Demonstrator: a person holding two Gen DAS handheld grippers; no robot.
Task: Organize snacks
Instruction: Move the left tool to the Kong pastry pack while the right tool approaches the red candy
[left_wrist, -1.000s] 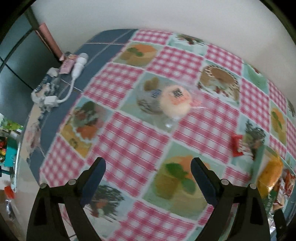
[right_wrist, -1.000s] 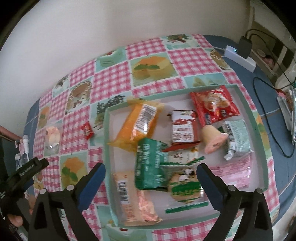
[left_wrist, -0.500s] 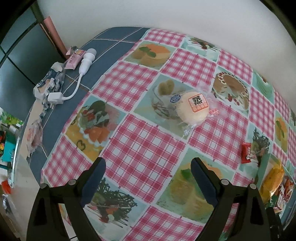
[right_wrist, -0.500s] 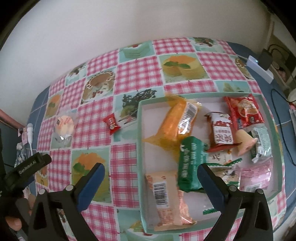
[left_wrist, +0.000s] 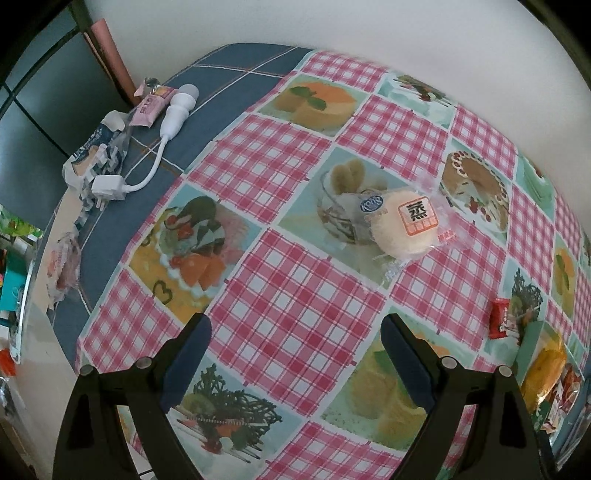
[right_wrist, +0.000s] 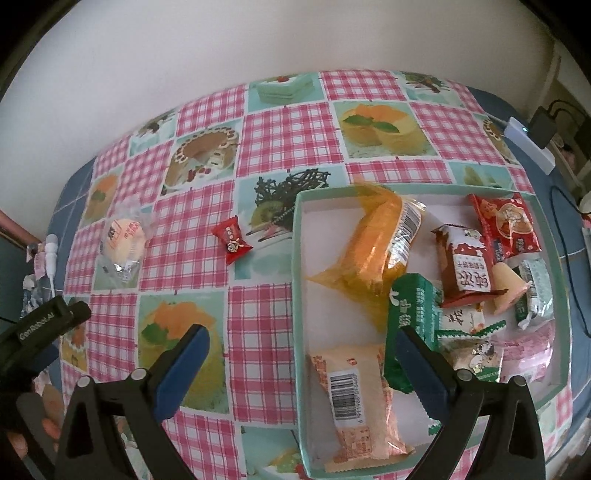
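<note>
A round pale cake in clear wrap (left_wrist: 404, 230) lies on the checked tablecloth ahead of my left gripper (left_wrist: 295, 332), which hangs open and empty above the cloth. The same wrapped cake (right_wrist: 122, 240) shows at the left of the right wrist view. A small red candy (right_wrist: 232, 240) lies between it and the green-rimmed tray (right_wrist: 297, 266), and the red candy (left_wrist: 499, 323) also sits at the right of the left wrist view. The tray holds several snack packs, among them an orange pack (right_wrist: 380, 247). My right gripper (right_wrist: 299, 343) is open, straddling the tray's left wall.
A white plug with cable (left_wrist: 147, 155) and torn wrappers (left_wrist: 92, 155) lie on the blue cloth at the table's left end. A white power strip (right_wrist: 532, 147) and black cables (right_wrist: 565, 236) lie at the right end. A wall runs behind the table.
Both views have shifted: the wrapped cake slid rightward in the left wrist view, and the tray moved right in the right wrist view, bringing the red candy and cake nearer centre. Both grippers stayed open.
</note>
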